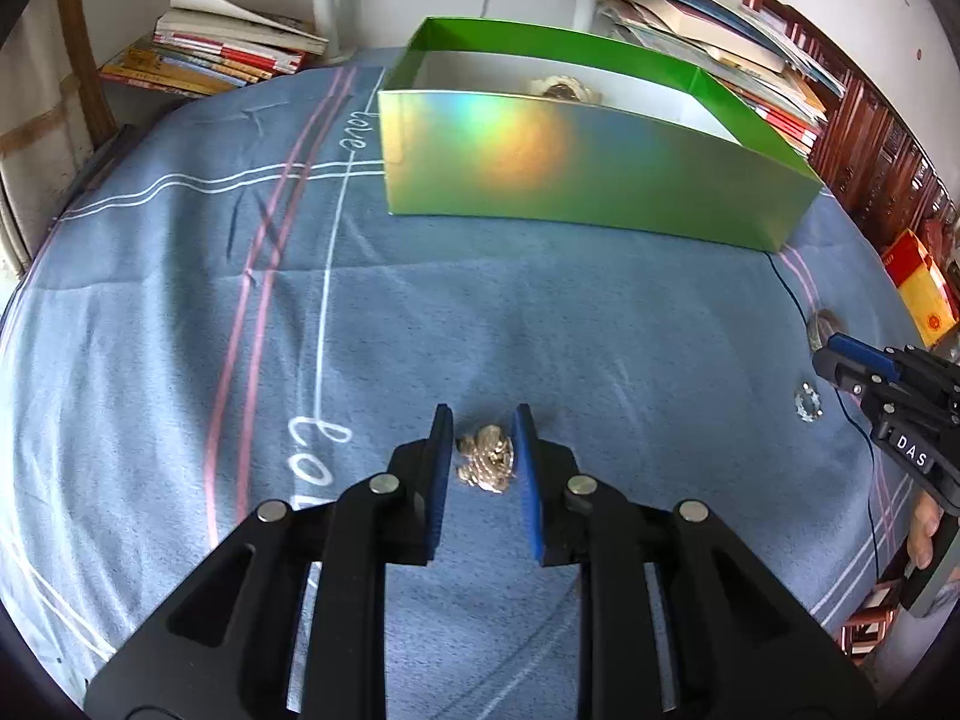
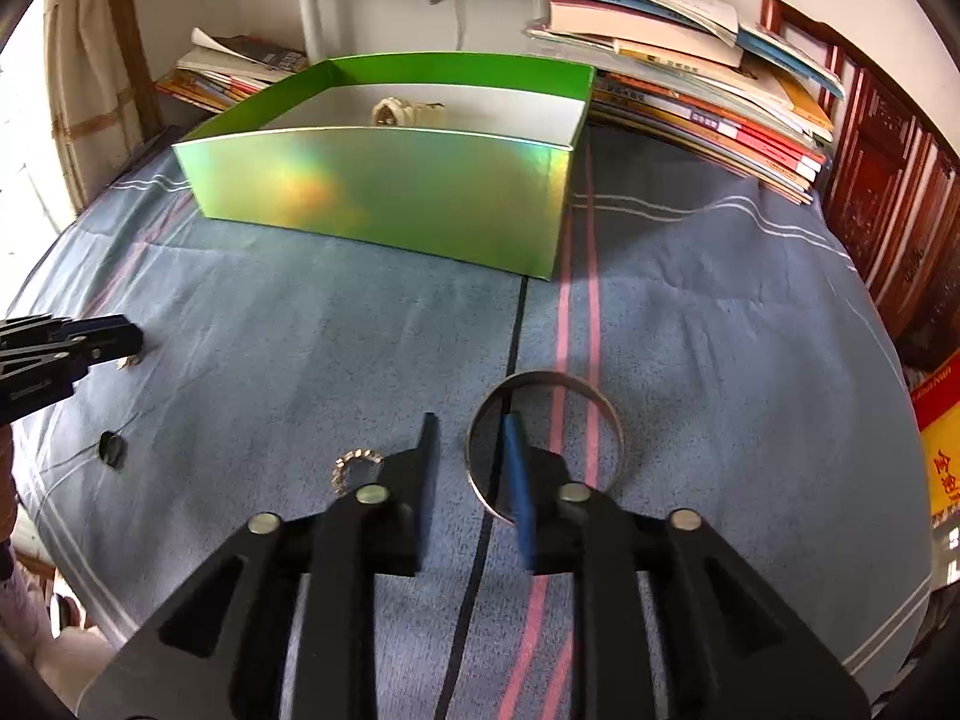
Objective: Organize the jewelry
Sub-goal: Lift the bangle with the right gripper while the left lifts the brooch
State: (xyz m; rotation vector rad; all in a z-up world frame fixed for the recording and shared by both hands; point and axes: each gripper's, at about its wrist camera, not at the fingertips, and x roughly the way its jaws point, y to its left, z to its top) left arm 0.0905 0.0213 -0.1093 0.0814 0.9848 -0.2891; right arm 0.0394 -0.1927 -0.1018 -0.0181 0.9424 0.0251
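Observation:
A gold chain (image 1: pixel 487 459) lies bunched on the blue cloth between the open jaws of my left gripper (image 1: pixel 483 423). My right gripper (image 2: pixel 470 429) is open, and its right finger sits inside a silver bangle (image 2: pixel 603 405) with the bangle's left rim between the jaws. A small silver ring (image 2: pixel 355 465) lies just left of the right gripper; it also shows in the left wrist view (image 1: pixel 807 403). The green shiny box (image 1: pixel 600 180) stands at the back, with a pale watch (image 2: pixel 401 112) inside.
Stacks of books (image 2: pixel 708 84) lie behind the box (image 2: pixel 396 198) on the right and on the left (image 1: pixel 216 54). A thin dark cable (image 1: pixel 840 396) runs over the cloth. A small dark object (image 2: pixel 111 449) lies at the left. A red and yellow box (image 1: pixel 921 282) is at the right edge.

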